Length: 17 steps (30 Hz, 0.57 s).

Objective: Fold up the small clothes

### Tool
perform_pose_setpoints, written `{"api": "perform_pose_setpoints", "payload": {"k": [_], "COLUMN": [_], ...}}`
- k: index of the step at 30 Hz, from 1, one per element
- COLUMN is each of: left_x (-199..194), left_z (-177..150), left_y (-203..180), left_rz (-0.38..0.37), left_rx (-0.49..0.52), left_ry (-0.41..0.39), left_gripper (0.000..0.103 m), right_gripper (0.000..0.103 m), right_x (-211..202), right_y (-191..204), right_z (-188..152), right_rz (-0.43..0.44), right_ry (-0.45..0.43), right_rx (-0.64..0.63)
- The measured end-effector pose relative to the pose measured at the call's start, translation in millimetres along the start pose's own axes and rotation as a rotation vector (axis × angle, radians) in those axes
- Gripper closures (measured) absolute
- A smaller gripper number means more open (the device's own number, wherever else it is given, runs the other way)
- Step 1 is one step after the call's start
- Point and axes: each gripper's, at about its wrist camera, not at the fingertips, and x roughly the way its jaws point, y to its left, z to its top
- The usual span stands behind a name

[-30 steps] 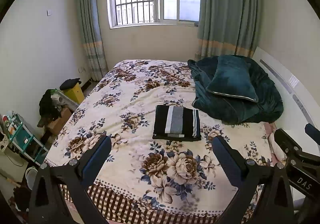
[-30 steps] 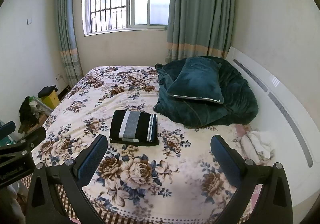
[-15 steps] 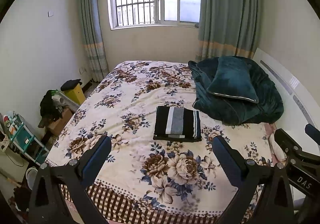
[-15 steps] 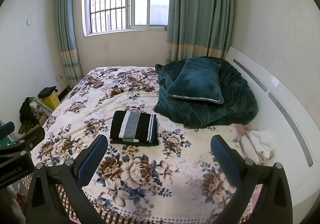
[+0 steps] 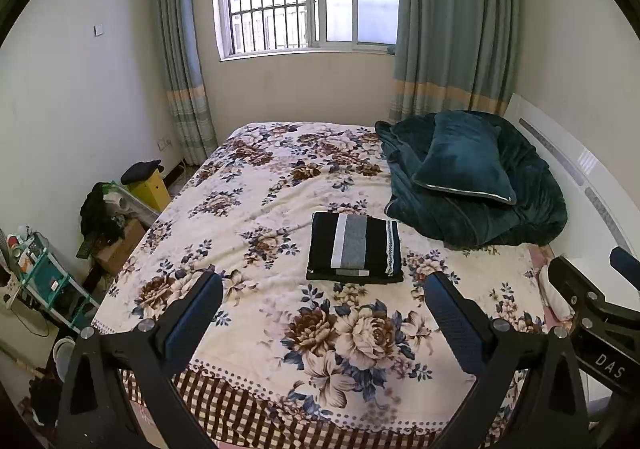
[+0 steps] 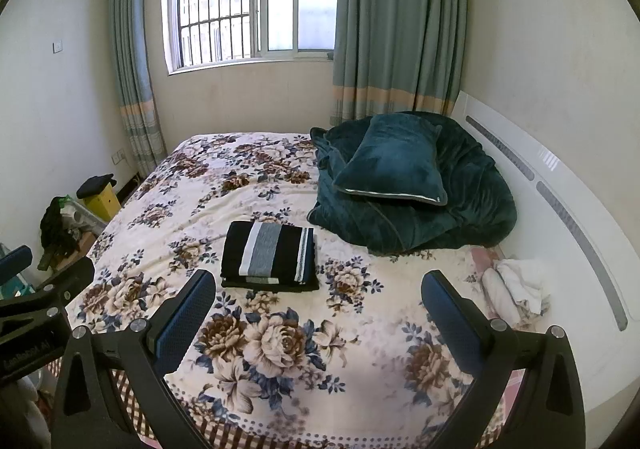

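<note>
A folded black garment with white and grey stripes [image 5: 355, 247] lies flat in the middle of the floral bedspread [image 5: 256, 205]; it also shows in the right wrist view [image 6: 270, 256]. My left gripper [image 5: 323, 313] is open and empty, held above the near part of the bed, short of the garment. My right gripper [image 6: 318, 309] is open and empty, also short of the garment and to its right. Each gripper shows at the edge of the other's view.
A dark teal blanket and pillow [image 5: 472, 177] are heaped at the right by the white headboard [image 6: 560, 209]. White cloths [image 6: 516, 289] lie by the headboard. Boxes, a yellow bin [image 5: 150, 189] and a shelf [image 5: 44, 281] stand on the floor left of the bed.
Both views have drifted very slightly; the garment and the grippers' opening are unchanged.
</note>
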Motion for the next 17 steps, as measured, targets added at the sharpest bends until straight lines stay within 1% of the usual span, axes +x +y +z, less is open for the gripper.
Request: {"api": "perform_pose_setpoints", "payload": {"k": [12, 17], "left_x": [-0.3, -1.7], "left_z": [0.0, -3.4], "left_y": [-3.9, -3.9], "left_rz": [0.002, 0.005], "left_rx": [0.001, -0.002], "left_ry": [0.001, -0.008], "left_gripper": [0.000, 0.000], "right_gripper": [0.000, 0.000], "right_x": [-1.4, -4.2], "right_y": [0.2, 6.4], "right_z": [-2.5, -4.3], "right_rz": [-0.003, -0.008], "right_ry": [0.001, 0.007], "right_rx": [0.003, 0.011]}}
